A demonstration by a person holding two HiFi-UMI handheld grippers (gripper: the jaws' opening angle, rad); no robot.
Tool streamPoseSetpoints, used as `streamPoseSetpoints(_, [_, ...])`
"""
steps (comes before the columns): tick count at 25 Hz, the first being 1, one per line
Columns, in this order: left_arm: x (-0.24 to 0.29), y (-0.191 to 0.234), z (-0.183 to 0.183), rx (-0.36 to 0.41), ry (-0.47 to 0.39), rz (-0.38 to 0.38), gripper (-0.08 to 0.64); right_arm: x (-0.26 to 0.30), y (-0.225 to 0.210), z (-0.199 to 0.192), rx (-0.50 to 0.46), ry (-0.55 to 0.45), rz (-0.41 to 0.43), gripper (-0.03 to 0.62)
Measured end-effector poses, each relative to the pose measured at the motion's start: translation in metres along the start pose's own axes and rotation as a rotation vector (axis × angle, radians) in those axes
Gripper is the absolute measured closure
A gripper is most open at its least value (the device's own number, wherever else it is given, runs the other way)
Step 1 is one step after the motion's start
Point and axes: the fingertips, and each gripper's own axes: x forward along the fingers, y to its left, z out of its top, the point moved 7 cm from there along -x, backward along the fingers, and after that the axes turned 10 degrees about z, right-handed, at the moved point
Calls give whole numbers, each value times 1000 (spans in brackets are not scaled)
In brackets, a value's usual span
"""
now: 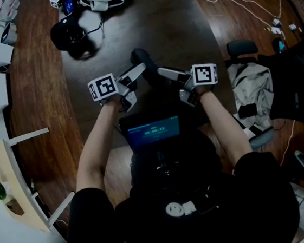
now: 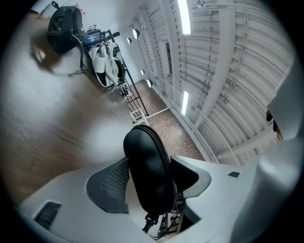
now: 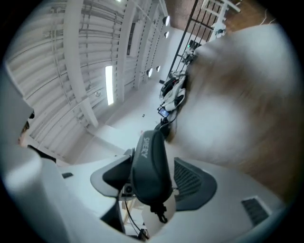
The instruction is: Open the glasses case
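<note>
Head view first: the glasses case (image 1: 142, 60) is up off the dark table (image 1: 184, 22), just toward 12 o'clock from centre. The left gripper (image 1: 137, 71) comes in from 8 o'clock and the right gripper (image 1: 168, 74) from 4 o'clock, both noses meeting on it. A black bag (image 1: 70, 34) sits well clear at 10 o'clock.

Left gripper view now: the case runs lengthwise between the jaws toward 12 o'clock, and both pads are bedded against its flanks, so this tong is pinching the case. The zip pull (image 2: 150, 221) dangles at 6 o'clock.

Right gripper view: same case between spread jaws, leaning on the 9 o'clock pad. At the ribbed pad (image 3: 192, 182) at 3 o'clock I think there's a sliver of gap, though blur makes that a close call. Straddling, not squeezing, I'd say.

Handling, my read: it's a light, semi-stiff shell with a cloth skin, so it shouldn't slip and will take a firm squeeze on the broad flanks. I'd hold the body with the left and send the right to that small, floppy pull. Pinching across the seam would only clamp it closed.
</note>
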Motion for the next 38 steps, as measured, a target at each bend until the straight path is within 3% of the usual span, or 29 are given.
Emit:
streamPoseSetpoints(3, [2, 19, -2, -5, 11, 90, 304, -14, -3, 7, -54, -33, -73, 295])
streamPoseSetpoints(6, [9, 34, -7, -4, 10, 220, 308, -6, 13, -2, -293, 64, -164, 261])
streamPoseSetpoints(9, [16, 26, -11, -3, 17, 199, 308, 16, 26, -18, -598, 236, -284, 259])
streamPoseSetpoints(11, [22, 17, -12, 1, 27, 157, 318, 25, 25, -21, -705, 285, -369, 259])
streamPoseSetpoints(13, [26, 14, -13, 22, 37, 159, 359, 25, 18, -21, -724, 306, -415, 268])
streamPoseSetpoints(18, [22, 30, -19, 27, 84, 233, 385, 15, 7, -16, -706, 307, -504, 574])
streamPoseSetpoints(19, [22, 34, -20, 30, 98, 251, 387, 13, 5, -15, -711, 310, -524, 591])
streamPoseSetpoints(23, [22, 41, -24, -57, 128, 282, 391, 20, 6, -24, -759, 364, -521, 554])
streamPoseSetpoints(26, [24, 41, -31, -103, 176, 286, 391, 30, 5, -35, -756, 425, -471, 382])
streamPoseSetpoints(28, [24, 42, -35, -107, 200, 290, 393, 36, 2, -38, -770, 461, -461, 355])
streamPoseSetpoints(38, [6, 62, -24, 15, 153, 417, 396, 33, -12, -21, -688, 393, -512, 404])
